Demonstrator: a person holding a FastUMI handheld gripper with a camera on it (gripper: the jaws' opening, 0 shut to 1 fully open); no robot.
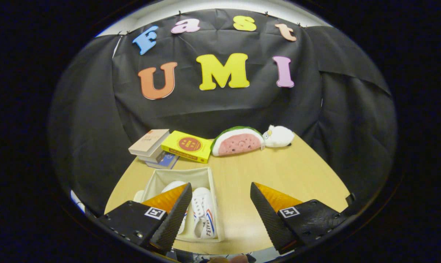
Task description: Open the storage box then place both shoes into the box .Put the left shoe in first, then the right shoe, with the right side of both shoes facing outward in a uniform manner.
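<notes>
An open cream fabric storage box (191,176) stands on the wooden table (290,175), below and ahead of my left finger. Two white sneakers lie inside it side by side. The right-hand one (203,212) shows its laces and red and blue stripes. The left-hand one (172,187) is partly hidden behind my left finger (169,215). My gripper (220,204) hangs above the table, open wide, with nothing between its fingers. The right finger (268,215) is over bare tabletop to the right of the box.
At the table's back edge lie a stack of books (154,147), a yellow book (187,146), a watermelon-slice plush (238,141) and a small white plush (279,136). The black cloth wall rises right behind them.
</notes>
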